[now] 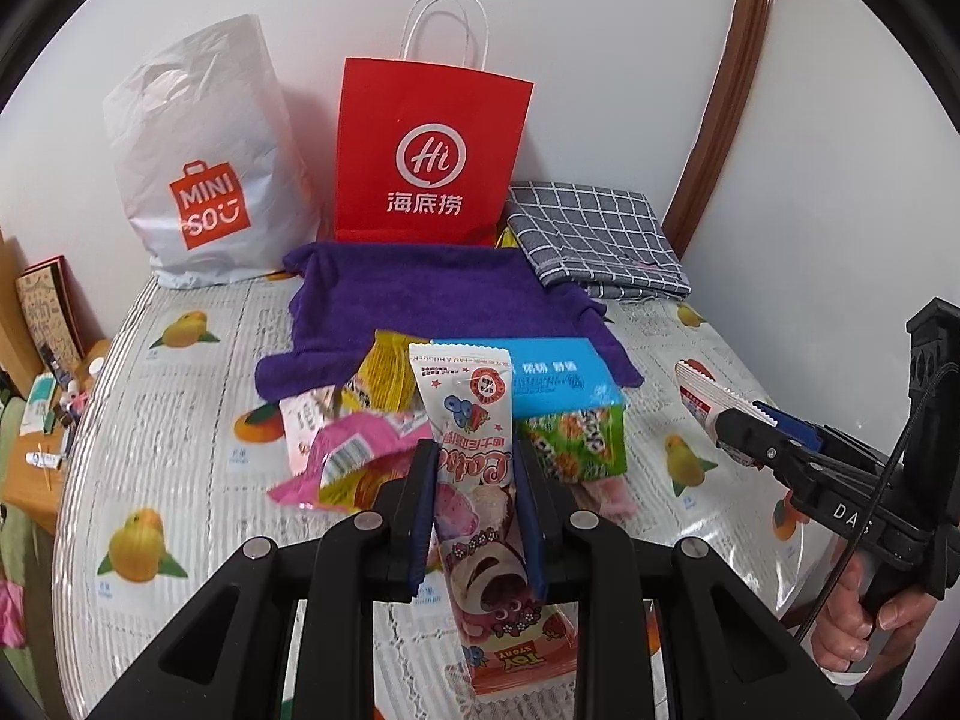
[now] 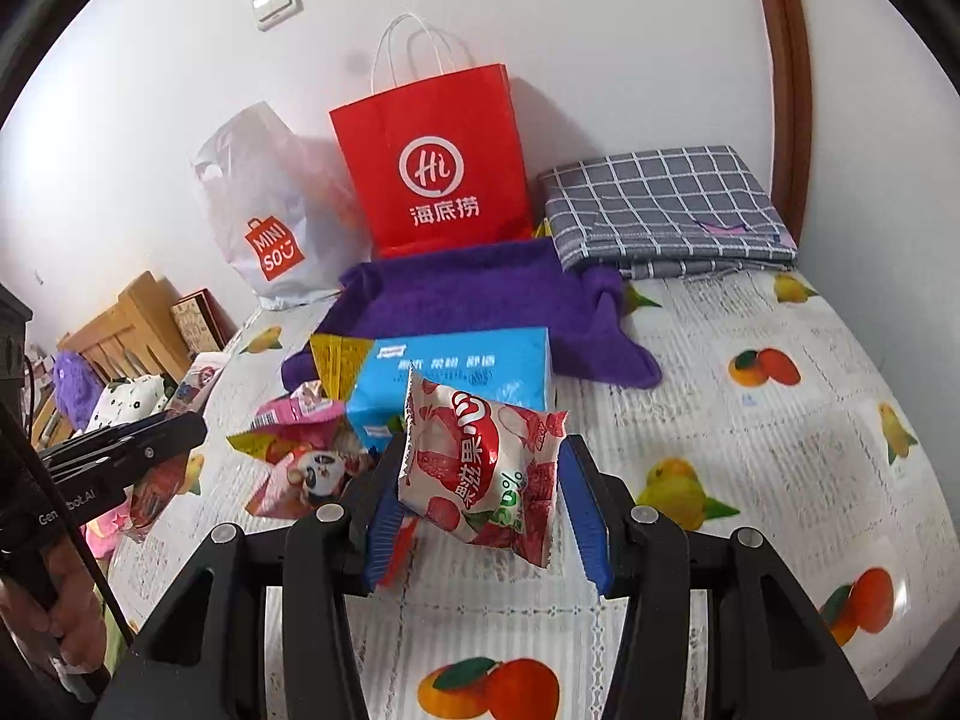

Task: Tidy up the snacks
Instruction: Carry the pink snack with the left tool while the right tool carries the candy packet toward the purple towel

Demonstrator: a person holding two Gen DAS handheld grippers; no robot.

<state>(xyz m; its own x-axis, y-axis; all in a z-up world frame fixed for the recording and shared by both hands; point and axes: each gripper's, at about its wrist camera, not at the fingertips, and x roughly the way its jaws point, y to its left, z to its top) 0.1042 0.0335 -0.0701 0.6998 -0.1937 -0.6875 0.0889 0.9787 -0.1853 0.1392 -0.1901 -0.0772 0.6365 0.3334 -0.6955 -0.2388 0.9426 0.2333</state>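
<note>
My left gripper (image 1: 477, 468) is shut on a long pink-and-white Lotso snack packet (image 1: 471, 420) and holds it upright above the table. My right gripper (image 2: 480, 474) is shut on a red-and-white strawberry snack bag (image 2: 480, 468); it also shows at the right of the left wrist view (image 1: 738, 420). A pile of snacks lies in front of both: a blue box (image 1: 540, 375) (image 2: 456, 375), a yellow packet (image 1: 384, 378), a pink packet (image 1: 348, 450) and a green packet (image 1: 576, 441).
A red paper bag (image 1: 429, 156) (image 2: 438, 162) and a white Miniso bag (image 1: 198, 162) (image 2: 270, 210) stand against the back wall. A purple towel (image 1: 432, 294) and a folded grey checked cloth (image 1: 594, 234) lie on the fruit-print tablecloth (image 1: 180, 420).
</note>
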